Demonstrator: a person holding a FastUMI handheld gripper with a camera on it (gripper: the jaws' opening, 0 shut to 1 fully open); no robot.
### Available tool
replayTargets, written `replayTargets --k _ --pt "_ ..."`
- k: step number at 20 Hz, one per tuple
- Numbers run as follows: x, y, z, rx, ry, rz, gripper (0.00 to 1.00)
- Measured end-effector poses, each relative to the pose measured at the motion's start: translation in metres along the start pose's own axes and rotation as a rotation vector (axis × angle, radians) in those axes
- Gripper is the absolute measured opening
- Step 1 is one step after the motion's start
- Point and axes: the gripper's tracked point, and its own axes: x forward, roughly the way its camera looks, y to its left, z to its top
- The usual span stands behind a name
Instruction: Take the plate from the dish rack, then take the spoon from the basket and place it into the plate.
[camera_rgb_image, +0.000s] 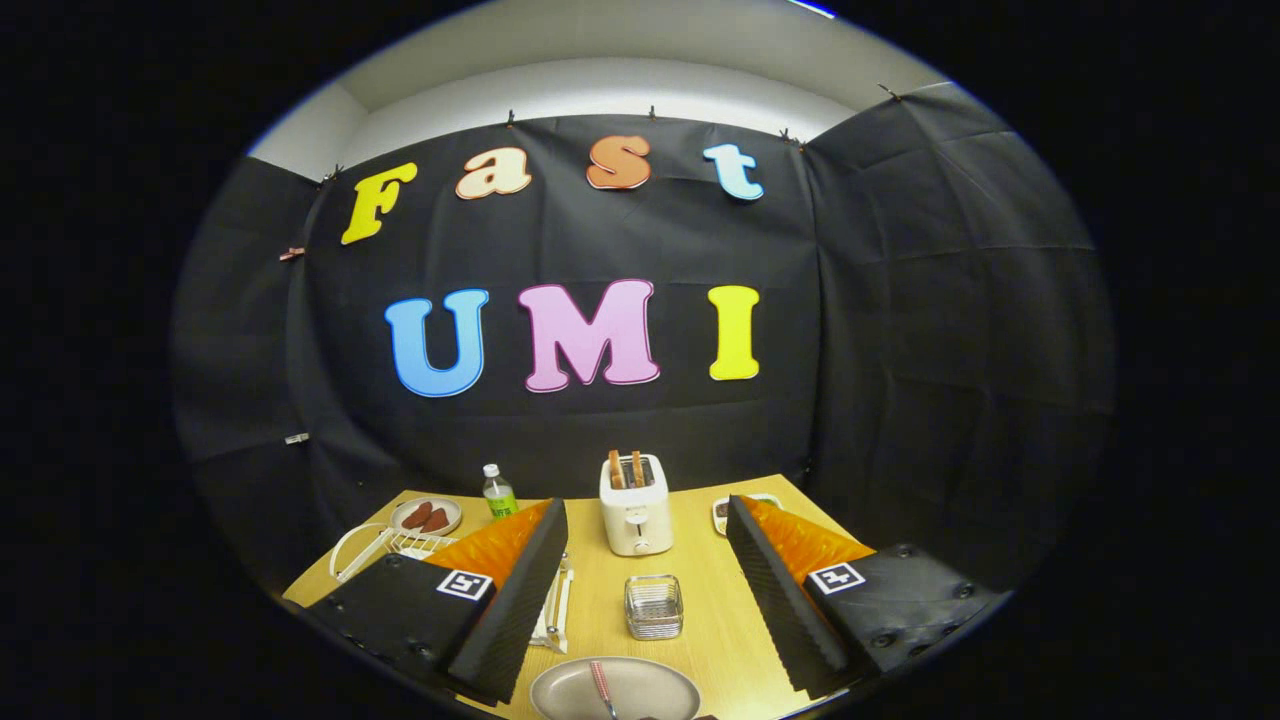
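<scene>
Gripper view over a wooden counter (700, 600) inside the booth. The gripper (640, 600) is held above the near part of the counter with its two fingers spread wide and nothing between them but open space. Directly below and between the fingertips lies the plate (560, 692), flat on the counter, and the spoon (603, 688) rests in it, its pale handle pointing away toward the middle of the counter and its bowl end toward the near rim. Just beyond the plate, between the fingers, stands the small wire basket (654, 606), which appears to hold nothing. The white wire dish rack (400, 545) lies partly behind the left finger, with no plate visible in the part that shows. Farther back stand a white toaster (636, 515) with two slices in its slots, a small bottle (498, 492), a small dish of dark food (427, 516) at the far left, and another small dish (722, 512) partly hidden by the right finger. Judged from this arrangement, both stages of the task look complete: the plate is out of the rack, the spoon is in the plate, and the gripper has let go; nothing appears to remain beyond drawing the gripper clear.
</scene>
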Motion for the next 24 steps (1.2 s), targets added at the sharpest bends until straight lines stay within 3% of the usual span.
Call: replayTargets --k 5,12,24 --pt "-0.019 -0.027 0.014 -0.015 -0.039 -0.104 0.98" --pt "-0.029 -0.029 0.028 0.018 -0.066 -0.136 0.98" --pt "-0.024 -0.008 0.02 0.033 -0.036 -0.094 0.98"
